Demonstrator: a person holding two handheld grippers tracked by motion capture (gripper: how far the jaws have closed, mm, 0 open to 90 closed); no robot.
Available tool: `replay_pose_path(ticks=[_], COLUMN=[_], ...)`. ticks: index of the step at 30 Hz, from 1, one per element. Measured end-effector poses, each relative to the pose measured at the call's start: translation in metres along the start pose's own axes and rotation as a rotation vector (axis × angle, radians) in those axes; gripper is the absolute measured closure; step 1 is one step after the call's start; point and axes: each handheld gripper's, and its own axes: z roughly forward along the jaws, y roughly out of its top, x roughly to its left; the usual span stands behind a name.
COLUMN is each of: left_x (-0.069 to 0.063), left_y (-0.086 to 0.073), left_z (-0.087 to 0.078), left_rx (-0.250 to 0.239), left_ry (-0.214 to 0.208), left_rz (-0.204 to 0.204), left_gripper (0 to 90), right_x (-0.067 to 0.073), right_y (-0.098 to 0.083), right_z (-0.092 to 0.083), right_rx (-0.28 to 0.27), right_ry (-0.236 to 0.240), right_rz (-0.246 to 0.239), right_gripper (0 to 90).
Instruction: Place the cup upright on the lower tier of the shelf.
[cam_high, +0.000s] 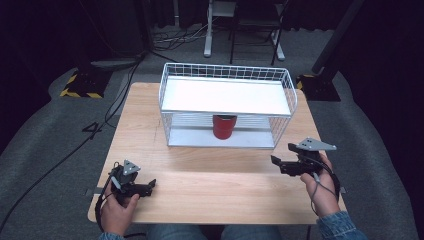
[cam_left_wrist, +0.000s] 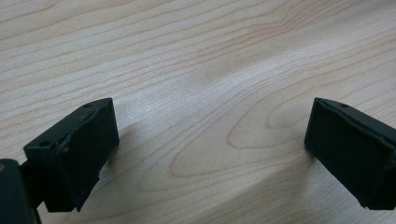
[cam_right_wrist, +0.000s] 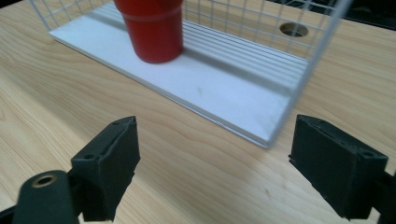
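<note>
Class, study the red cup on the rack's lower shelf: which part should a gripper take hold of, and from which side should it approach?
Grip the red cup across its side wall, probably coming through the rack's open front. It stands upright under the upper shelf, which blocks a reach from above. The right gripper, jaws open, is nearer.

The left gripper (cam_high: 131, 183) was black, with a grey three-cornered plate on top and a black cable trailing from it; the right gripper (cam_high: 295, 162) was black too, with a larger grey plate and a thin grey cable looping over the hand (cam_high: 320, 187); the fingers (cam_right_wrist: 109, 161) were blocky matte black pads with small screw holes; both cuffs were blue denim.
</note>
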Motion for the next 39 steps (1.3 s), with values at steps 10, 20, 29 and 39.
replay_pose_path(ticks=[10,20,29,39], left_x=[0.000,0.000,0.000,0.000], left_y=[0.000,0.000,0.000,0.000], left_z=[0.000,0.000,0.000,0.000], left_rx=[0.000,0.000,0.000,0.000], left_ry=[-0.001,0.000,0.000,0.000], left_rz=[0.000,0.000,0.000,0.000], left_gripper=[3.3,3.3,3.3,3.3], right_x=[-0.026,-0.048,-0.069,-0.075], right_y=[-0.024,-0.052,-0.084,-0.107], right_z=[-0.022,-0.027,-0.025,-0.019], right_rx=[0.044,0.110,0.159,0.187], right_ry=[-0.070,-0.107,-0.134,-0.136], right_rz=[0.033,0.084,0.124,0.140], right_gripper=[15.9,16.0,16.0,15.7])
